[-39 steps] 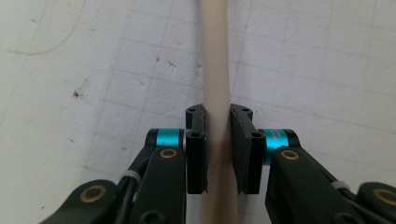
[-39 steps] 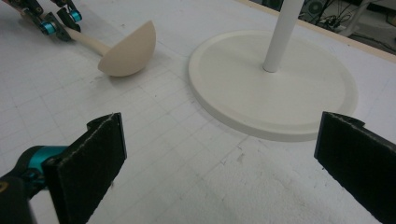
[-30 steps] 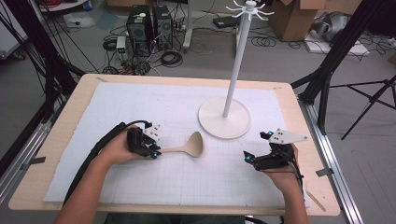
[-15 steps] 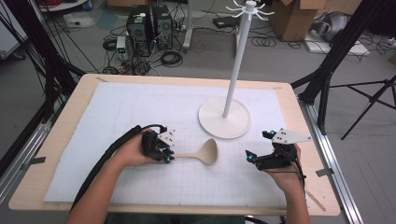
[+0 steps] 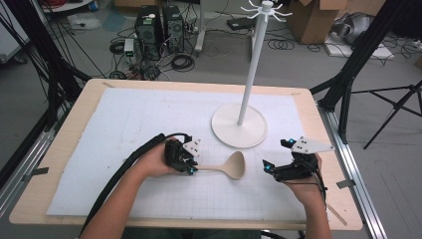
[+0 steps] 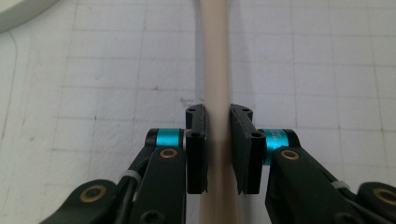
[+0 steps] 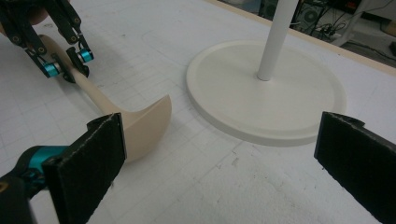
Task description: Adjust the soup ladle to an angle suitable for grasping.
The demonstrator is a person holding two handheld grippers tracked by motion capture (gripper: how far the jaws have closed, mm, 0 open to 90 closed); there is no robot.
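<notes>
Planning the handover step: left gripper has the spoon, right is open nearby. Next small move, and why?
Probably carry the spoon bowl-first a little further toward the right gripper. The left gripper is shut on the handle, the bowl points at the right gripper's wide-open jaws, and a gap of bare mat remains between them.

A lab: computer towers (image 5: 157, 30); floor cables (image 5: 181, 62); tripod (image 5: 398, 99); black rig frame (image 5: 358, 55).

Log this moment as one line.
left gripper: shut on spoon handle | right gripper: open, empty | spoon: near stand base
</notes>
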